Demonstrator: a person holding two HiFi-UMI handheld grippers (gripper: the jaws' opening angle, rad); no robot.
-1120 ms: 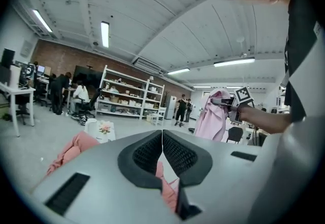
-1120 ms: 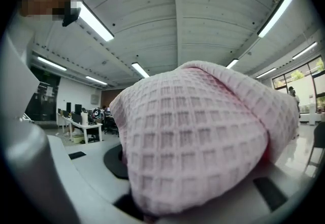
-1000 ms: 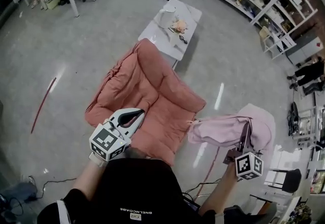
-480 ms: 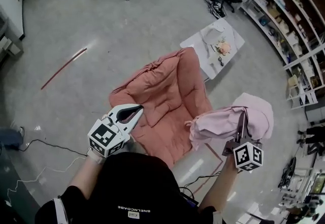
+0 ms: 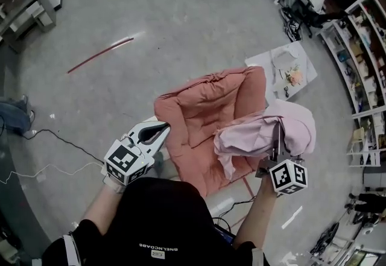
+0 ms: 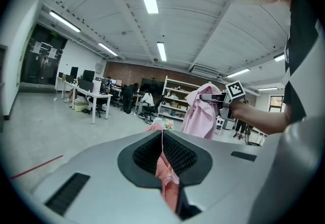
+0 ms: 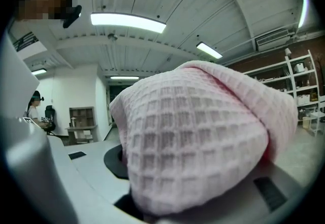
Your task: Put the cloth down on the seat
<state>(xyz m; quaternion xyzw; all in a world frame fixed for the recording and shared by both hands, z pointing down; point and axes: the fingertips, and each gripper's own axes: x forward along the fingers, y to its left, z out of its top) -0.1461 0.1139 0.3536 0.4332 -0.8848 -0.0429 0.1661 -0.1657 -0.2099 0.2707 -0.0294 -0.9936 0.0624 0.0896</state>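
Seat (image 5: 196, 111): left and middle are lying bare, open from above. Cloth (image 5: 265, 132) is hanging over the right side, blocking approach there. Table (image 5: 282, 66) is standing just beyond the far right corner. Floor (image 5: 108, 96) on the left is lying open, with a cable (image 5: 78, 146) trailing across it.

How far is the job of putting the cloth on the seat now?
Done: the pink waffle cloth is gripped by the right gripper and held up. In hand: it hangs over the salmon armchair's right side. Left: lower it onto the seat and release. The left gripper is shut and empty.
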